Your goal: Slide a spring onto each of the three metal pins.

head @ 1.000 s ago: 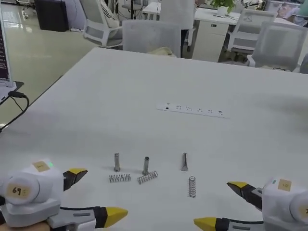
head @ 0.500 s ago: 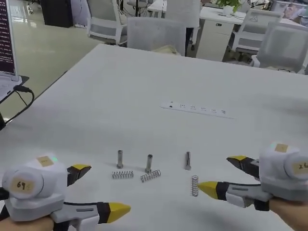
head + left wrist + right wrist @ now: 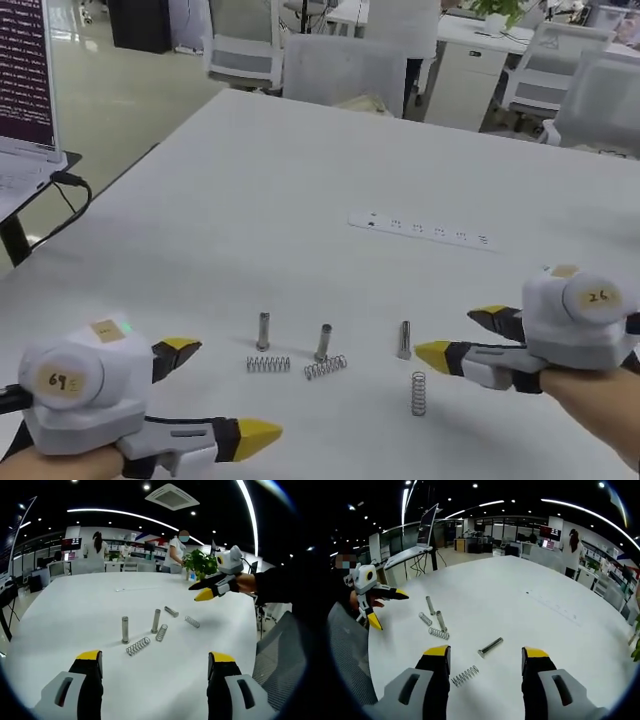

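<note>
Left gripper (image 3: pixel 230 390): jaws spread, held level, empty. Ahead of it I log left pin (image 3: pixel 263 330) and middle pin (image 3: pixel 324 342) upright, with left spring (image 3: pixel 268 364) and middle spring (image 3: pixel 326 367) lying crosswise. Right pin (image 3: pixel 490 647) lies flat and right spring (image 3: pixel 418 393) lengthwise, just ahead of my right gripper (image 3: pixel 455 335), jaws spread, empty.

Laptop (image 3: pixel 25 85) cut by left edge; left gripper (image 3: pixel 240 389) body cropped below

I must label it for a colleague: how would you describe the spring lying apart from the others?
On the white table, look nearer than the power strip, beside the right gripper. That spring lies lengthwise, pointing away from the person, whereas the other two springs lie crosswise.
</note>
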Demonstrator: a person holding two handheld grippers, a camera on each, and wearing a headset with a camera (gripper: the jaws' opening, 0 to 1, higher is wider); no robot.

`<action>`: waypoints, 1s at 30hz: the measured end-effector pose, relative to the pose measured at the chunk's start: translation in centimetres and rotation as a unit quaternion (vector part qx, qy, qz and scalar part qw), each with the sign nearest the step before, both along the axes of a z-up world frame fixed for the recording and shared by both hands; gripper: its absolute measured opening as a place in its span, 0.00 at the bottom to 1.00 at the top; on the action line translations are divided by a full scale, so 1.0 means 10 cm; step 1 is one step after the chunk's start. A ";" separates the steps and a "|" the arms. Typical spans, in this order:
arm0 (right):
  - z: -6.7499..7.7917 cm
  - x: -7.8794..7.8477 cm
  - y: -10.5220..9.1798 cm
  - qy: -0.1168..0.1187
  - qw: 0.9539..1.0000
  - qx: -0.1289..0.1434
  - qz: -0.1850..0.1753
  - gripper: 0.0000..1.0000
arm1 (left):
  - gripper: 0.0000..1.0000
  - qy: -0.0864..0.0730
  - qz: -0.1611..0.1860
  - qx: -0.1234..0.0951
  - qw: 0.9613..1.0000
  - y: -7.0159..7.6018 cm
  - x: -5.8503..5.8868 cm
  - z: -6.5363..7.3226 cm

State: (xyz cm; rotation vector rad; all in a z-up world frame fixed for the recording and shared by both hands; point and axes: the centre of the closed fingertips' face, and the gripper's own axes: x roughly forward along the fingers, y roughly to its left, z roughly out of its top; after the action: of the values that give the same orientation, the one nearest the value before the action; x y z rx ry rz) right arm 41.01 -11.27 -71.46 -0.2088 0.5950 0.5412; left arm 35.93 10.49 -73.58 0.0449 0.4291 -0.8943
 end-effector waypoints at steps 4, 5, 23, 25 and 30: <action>-0.03 0.07 -0.01 0.008 1.000 -0.007 -0.003 0.52 | 0.84 0.000 0.001 0.001 1.000 0.00 0.00 0.00; -0.04 0.08 0.00 0.009 1.000 -0.007 -0.003 0.51 | 0.84 0.000 0.001 0.001 1.000 0.01 0.00 0.00; -0.27 0.35 0.07 0.055 0.998 -0.029 -0.011 0.36 | 0.82 0.002 0.000 0.001 1.000 0.01 0.01 -0.01; -0.28 0.37 0.09 0.059 0.998 -0.029 -0.012 0.35 | 0.82 0.003 0.000 0.001 1.000 0.01 0.01 -0.01; -0.35 0.38 0.11 0.072 0.997 -0.034 -0.019 0.31 | 0.80 0.004 -0.003 0.002 1.000 0.00 0.00 -0.01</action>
State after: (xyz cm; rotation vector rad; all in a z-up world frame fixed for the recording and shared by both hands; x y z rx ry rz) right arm 44.83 -10.15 -74.93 -0.2228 0.7573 0.5024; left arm 35.92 10.53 -73.70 0.0456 0.4374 -0.8992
